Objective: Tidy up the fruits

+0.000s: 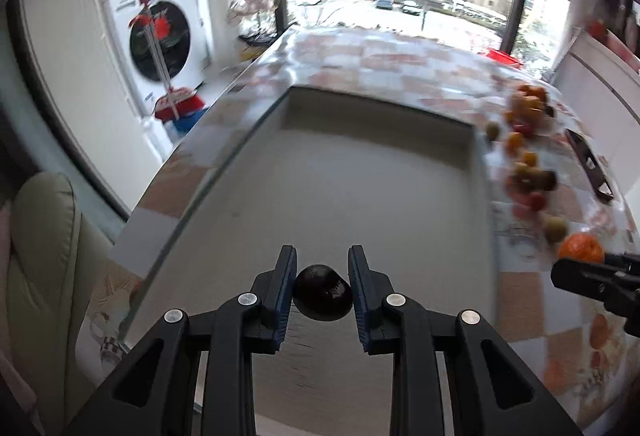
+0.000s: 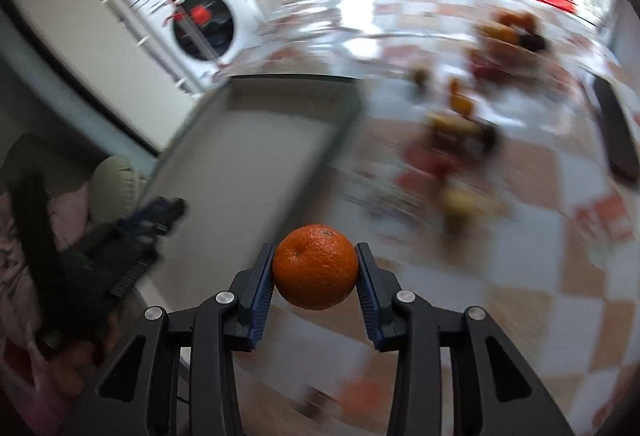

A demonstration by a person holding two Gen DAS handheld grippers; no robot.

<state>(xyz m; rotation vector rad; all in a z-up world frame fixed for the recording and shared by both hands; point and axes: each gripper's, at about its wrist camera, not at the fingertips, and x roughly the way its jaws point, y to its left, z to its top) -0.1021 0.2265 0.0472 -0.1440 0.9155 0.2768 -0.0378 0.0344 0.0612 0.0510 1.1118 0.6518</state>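
1. Left wrist view: the left tool (image 1: 322, 276) sits at the lower centre of the frame above a grey tray (image 1: 360, 171). A dark plum (image 1: 322, 294) lies between its fingers; the left pad touches it, while a thin gap shows at the right pad, so I cannot tell whether the tool is clenched on it or released.
2. Right of the tray, along the right side of the frame, a loose line of mixed small fruits (image 1: 528, 163) lies on the checkered table (image 1: 400, 55). At the right edge, the right tool (image 1: 592, 268) appears with an orange (image 1: 581, 248) at its tip.
3. Upper left of this view shows stacked washing machines (image 1: 160, 35); a window with apartment blocks fills the top.
4. Right wrist view: the right tool (image 2: 316, 268) is at the lower centre, clenched on the orange (image 2: 316, 267), both blue pads pressed against its sides, held above the table (image 2: 520, 296) near the tray's right rim.
5. The tray (image 2: 248, 163) lies centre left, and the left tool (image 2: 152, 220) shows blurred at the left edge.
6. The fruits (image 2: 460, 123) are a blurred scatter at the upper right.
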